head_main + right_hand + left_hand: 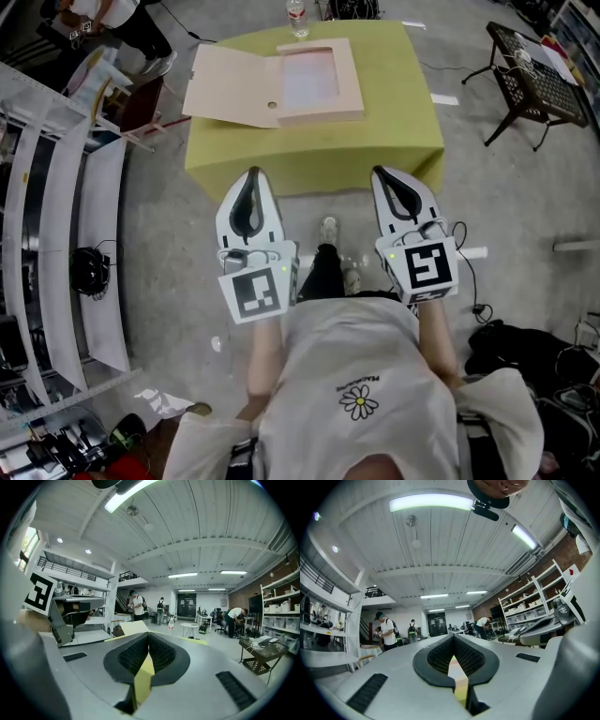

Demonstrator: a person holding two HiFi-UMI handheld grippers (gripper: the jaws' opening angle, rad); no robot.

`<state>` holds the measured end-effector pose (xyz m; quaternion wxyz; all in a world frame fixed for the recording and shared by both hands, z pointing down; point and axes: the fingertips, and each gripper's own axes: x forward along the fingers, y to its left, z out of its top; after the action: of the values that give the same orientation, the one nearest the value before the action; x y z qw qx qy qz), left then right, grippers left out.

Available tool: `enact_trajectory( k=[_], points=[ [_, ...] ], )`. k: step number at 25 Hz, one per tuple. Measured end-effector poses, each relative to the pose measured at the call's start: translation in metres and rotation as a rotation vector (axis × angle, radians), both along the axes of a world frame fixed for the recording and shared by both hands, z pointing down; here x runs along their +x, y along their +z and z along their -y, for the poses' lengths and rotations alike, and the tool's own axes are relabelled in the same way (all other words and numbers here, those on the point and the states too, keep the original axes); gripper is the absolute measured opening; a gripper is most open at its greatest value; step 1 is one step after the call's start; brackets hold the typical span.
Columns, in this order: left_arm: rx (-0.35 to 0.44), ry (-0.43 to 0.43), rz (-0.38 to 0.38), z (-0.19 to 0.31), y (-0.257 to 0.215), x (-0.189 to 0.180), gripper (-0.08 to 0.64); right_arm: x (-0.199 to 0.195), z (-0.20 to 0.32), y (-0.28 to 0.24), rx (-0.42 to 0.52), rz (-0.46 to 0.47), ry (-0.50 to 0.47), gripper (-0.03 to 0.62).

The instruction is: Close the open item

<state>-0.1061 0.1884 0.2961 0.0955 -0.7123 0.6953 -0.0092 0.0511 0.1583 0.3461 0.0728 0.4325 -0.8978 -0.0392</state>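
One open box (319, 80) sits on the far half of the yellow tabletop (394, 122). Its tray is toward the middle. Its flat lid (234, 89) is flopped out to the left and reaches the tabletop's left edge. A water bottle (297, 17) stands at the far edge, just behind the box.

I see my left gripper (251, 178) and right gripper (386, 173) side by side at the near edge of the tabletop, well apart from the box. Both point toward it. In each gripper view the jaws are pressed together with nothing between them.

A black wire side table (534, 80) stands on the floor off to the right. White racks (56, 234) run along the left.
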Motion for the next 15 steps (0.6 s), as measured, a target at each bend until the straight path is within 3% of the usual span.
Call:
enact_trajectory(
  k=[4,8,12,15],
  points=[
    [-0.005,0.01,0.02,0.02,0.009,-0.003,0.014,-0.005,0.014,0.013,-0.028,-0.015,0.007,0.012],
    [-0.004,0.039,0.004,0.053,0.014,-0.006,0.014,-0.007,0.04,0.015,-0.057,0.027,0.033,0.012],
    [0.002,0.063,0.005,0.098,0.011,-0.014,0.014,-0.014,0.081,0.008,-0.052,0.07,0.028,0.012],
    [0.003,0.087,-0.009,0.137,0.017,-0.022,0.014,-0.026,0.116,0.007,-0.031,0.04,0.031,0.012]
  ],
)
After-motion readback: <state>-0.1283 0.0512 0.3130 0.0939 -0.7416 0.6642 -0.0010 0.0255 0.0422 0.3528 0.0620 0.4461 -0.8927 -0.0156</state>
